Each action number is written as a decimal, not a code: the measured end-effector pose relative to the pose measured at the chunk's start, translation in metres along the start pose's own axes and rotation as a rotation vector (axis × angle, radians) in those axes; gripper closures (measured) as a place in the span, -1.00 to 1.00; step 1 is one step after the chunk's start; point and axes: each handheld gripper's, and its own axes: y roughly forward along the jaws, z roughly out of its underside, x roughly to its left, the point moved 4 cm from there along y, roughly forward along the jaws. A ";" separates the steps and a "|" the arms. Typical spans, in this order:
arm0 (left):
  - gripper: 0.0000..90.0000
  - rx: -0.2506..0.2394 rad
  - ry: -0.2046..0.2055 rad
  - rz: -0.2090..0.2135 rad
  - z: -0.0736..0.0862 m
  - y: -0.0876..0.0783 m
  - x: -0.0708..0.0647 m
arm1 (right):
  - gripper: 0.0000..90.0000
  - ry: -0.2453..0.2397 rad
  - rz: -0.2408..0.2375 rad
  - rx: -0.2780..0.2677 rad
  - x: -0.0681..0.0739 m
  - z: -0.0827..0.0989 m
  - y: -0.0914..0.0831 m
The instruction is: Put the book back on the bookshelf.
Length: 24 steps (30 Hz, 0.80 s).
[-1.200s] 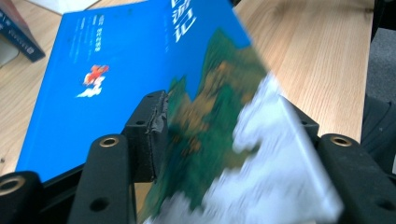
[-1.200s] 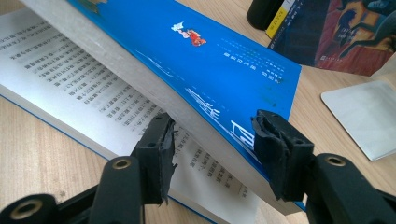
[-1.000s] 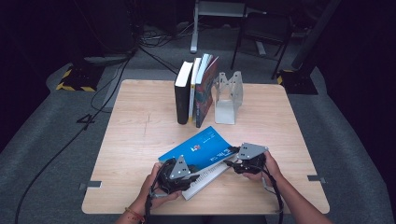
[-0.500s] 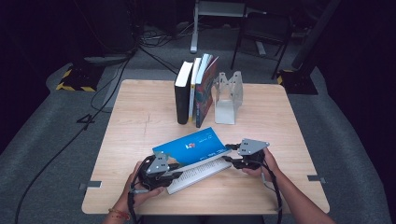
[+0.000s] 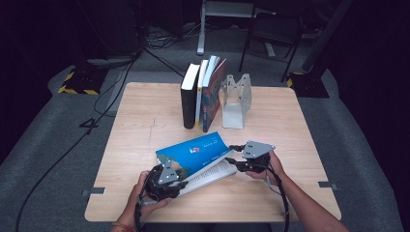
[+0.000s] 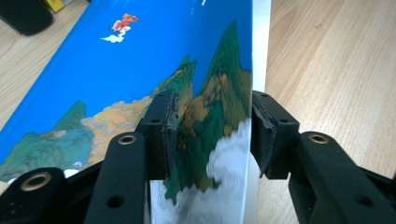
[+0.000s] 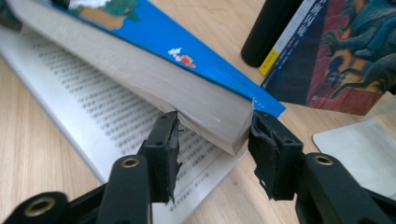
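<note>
A blue book (image 5: 193,152) lies open on the wooden table (image 5: 140,116), its cover and thick page block (image 7: 140,74) raised above a printed page (image 7: 84,116). My right gripper (image 5: 232,154) is at the book's right corner. In the right gripper view (image 7: 210,116) both pads touch the block's corner, though the jaws have just been opening slightly. My left gripper (image 5: 176,182) is at the near-left corner. In the left gripper view (image 6: 210,100) its jaws have just been opening. The cover (image 6: 140,56) lies loose between them, one pad over it, the other beside its edge.
Three books (image 5: 200,92) stand upright at the back middle, leaning toward a metal bookend (image 5: 237,99). In the right gripper view the black book (image 7: 275,28) and a red-and-blue cover (image 7: 345,51) rise just beyond the blue book. Bare wood lies left and right.
My left gripper has slid left along the book's near edge to its corner, and its jaws stand wider. The book now lies flatter, with more of the page showing. The right gripper has stayed put.
</note>
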 end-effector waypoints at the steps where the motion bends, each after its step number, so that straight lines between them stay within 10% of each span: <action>1: 0.21 0.009 0.001 -0.004 -0.001 0.002 -0.002 | 0.16 0.009 0.005 -0.004 0.000 -0.001 0.000; 24: 0.14 0.131 -0.037 -0.113 -0.042 0.042 -0.020 | 0.12 0.009 0.038 -0.024 0.005 -0.012 0.005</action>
